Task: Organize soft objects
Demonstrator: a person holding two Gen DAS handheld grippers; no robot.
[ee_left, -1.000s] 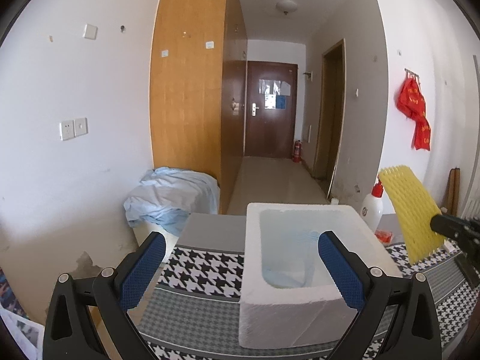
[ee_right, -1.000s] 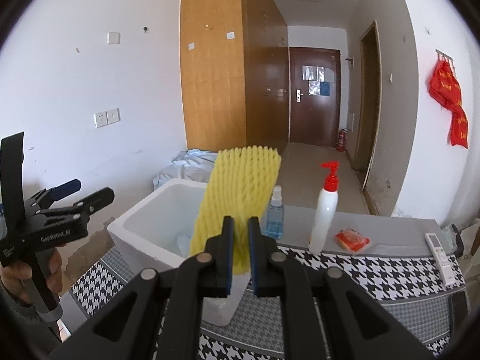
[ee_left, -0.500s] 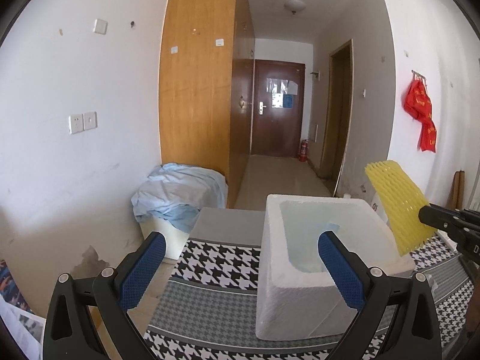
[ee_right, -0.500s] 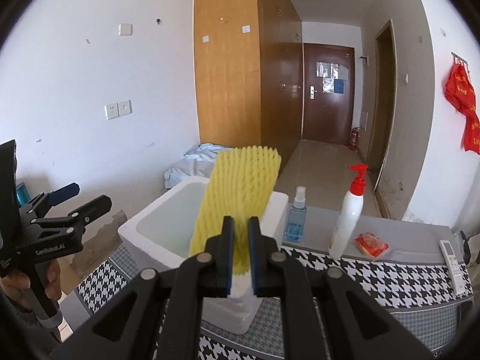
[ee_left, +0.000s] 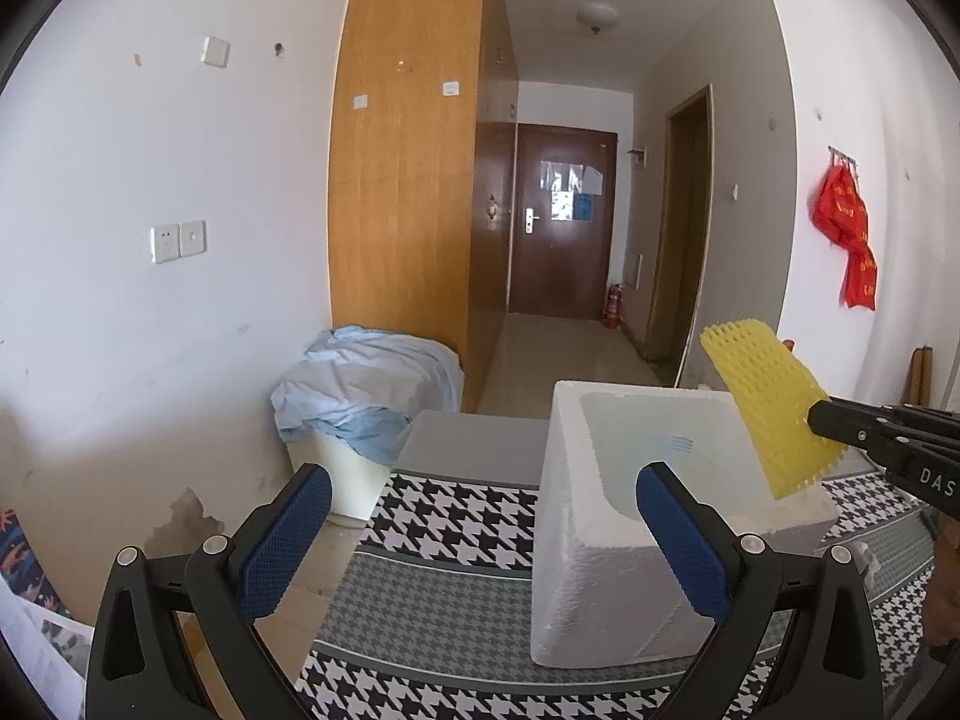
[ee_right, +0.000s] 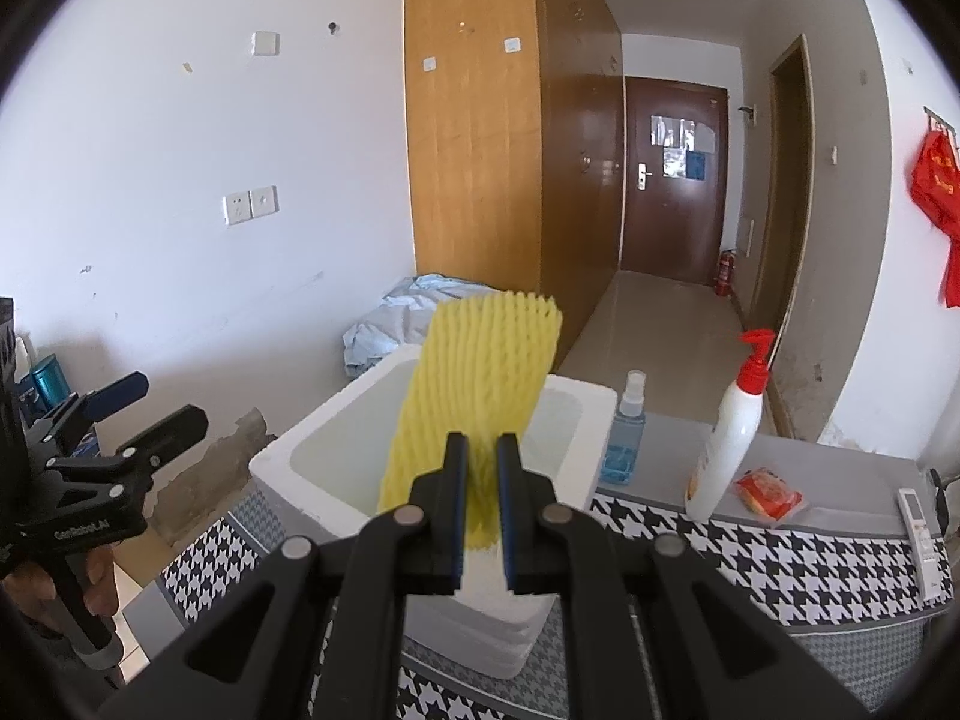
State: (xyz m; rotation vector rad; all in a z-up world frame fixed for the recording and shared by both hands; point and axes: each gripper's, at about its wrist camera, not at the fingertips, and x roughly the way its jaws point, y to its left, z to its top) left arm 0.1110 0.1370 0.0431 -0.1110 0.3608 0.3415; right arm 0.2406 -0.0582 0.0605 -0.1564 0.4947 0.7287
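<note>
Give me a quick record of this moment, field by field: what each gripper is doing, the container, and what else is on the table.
right gripper: shut on yellow foam mesh sleeve, held above the box opening
left gripper: open, holding nothing, beside the box
container: white styrofoam box, open-topped, standing on the black-and-white houndstooth tablecloth
other items: small blue spray bottle, white pump bottle with red top, red packet, white remote
off table: light blue cloth heap by the wall

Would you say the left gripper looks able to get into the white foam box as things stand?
Probably yes. The left gripper is open and holds nothing, and the white foam box sits just ahead with its top open. The yellow foam net, pinched in the right gripper, hangs over the far side only.
</note>
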